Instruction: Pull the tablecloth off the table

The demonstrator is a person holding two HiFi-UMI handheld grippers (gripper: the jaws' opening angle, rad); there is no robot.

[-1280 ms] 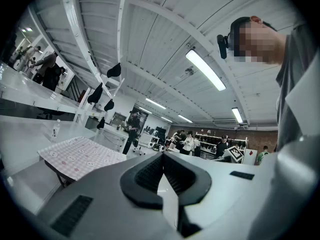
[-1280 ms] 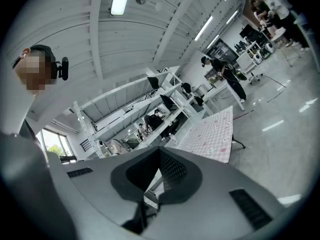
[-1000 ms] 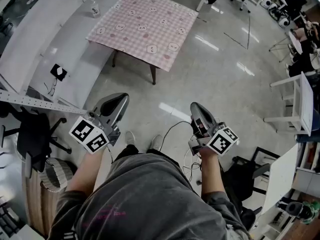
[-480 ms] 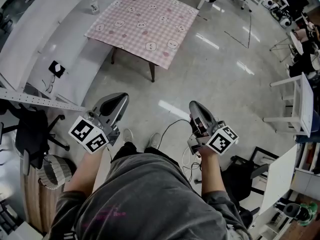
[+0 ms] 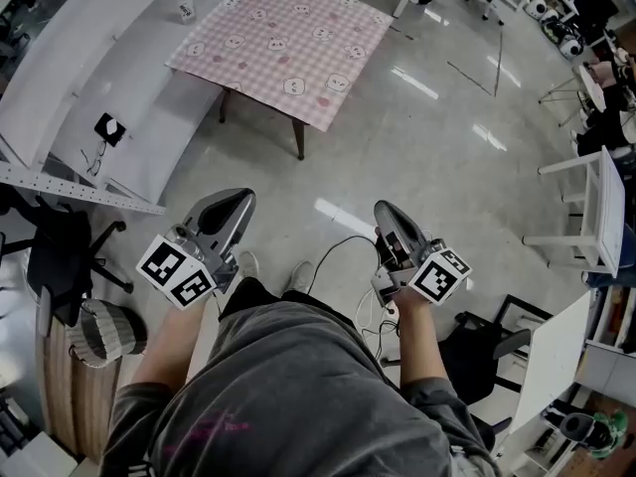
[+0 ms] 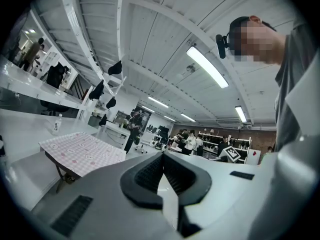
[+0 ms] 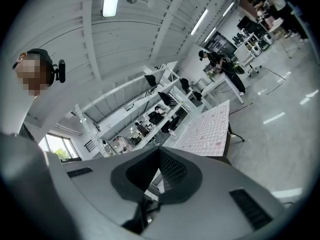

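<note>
Grippers are staying closed on nothing, left gripper [image 5: 233, 201] and right gripper [image 5: 387, 213] low in the frame. Since a second ago, the tablecloth [image 5: 283, 40] is only drifting slightly within the upper left. It is lying spread over the counter [image 5: 297, 139], well apart and out of reach.

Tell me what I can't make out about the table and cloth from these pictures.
- Tabletop: head view, the tablecloth covers it entirely; only two legs show.
- Bottle label: head view, too small to read.
- Any fastening under the cloth: hidden by its overhang in every view.
</note>
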